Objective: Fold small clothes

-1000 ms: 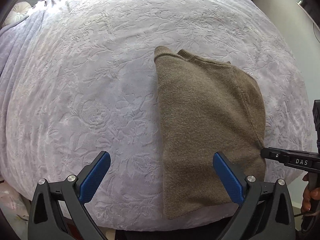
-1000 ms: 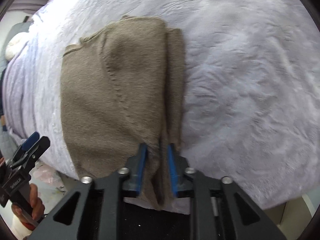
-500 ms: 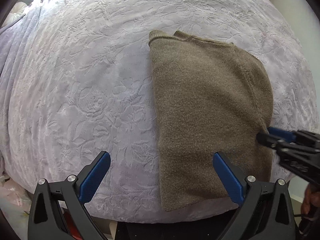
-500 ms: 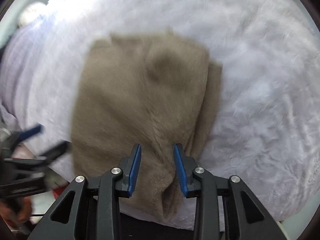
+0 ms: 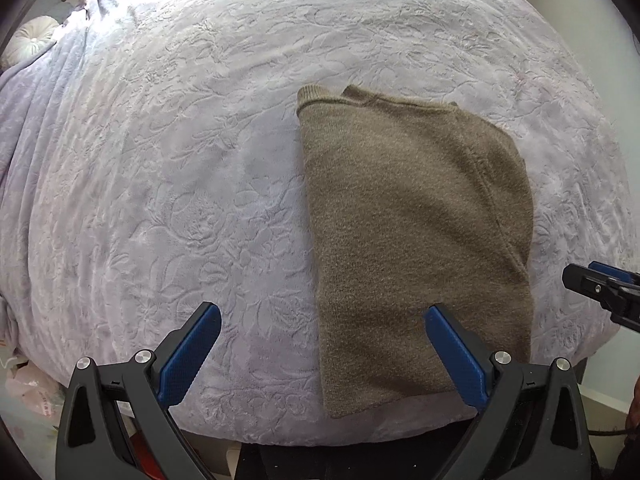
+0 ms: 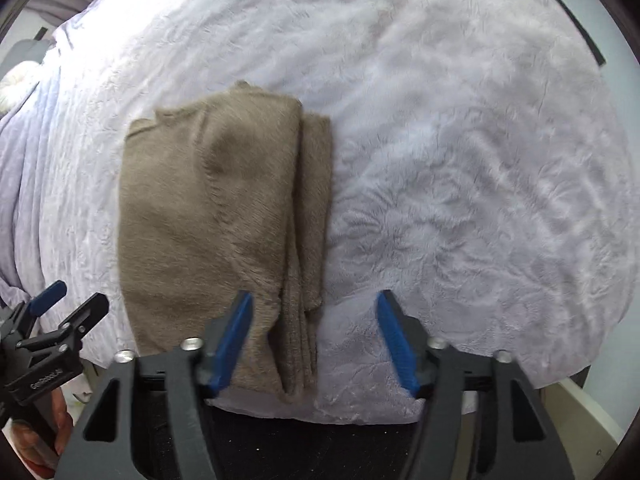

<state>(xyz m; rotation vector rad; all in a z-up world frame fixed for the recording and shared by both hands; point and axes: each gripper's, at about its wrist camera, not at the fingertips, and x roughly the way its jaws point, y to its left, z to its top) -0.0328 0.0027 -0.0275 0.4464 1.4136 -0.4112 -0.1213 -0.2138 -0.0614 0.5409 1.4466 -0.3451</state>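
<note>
Left wrist view: left tool [image 5: 320, 344] spread wide, holding nothing; olive knit sweater [image 5: 412, 232] lies folded lengthwise on the lavender bedspread [image 5: 160, 160], near the bed's front edge
Right tool [image 6: 314, 332]: spread, gripping nothing, its left pad over the sweater's stacked right edge
Doing it well: probably a crosswise fold next; pinch every layer at both near corners; lift evenly

Setting: home bedroom. Evidence: a bed [image 5: 200, 160] filling most of both views, covered by a plush lavender bedspread [image 6: 460, 160] embossed with a floral pattern; a round tufted cushion [image 5: 34, 36] at the upper left of the left wrist view; pale wall [image 5: 592, 12] at upper right; knitted garment [image 5: 408, 232] lying on the bedspread.
</note>
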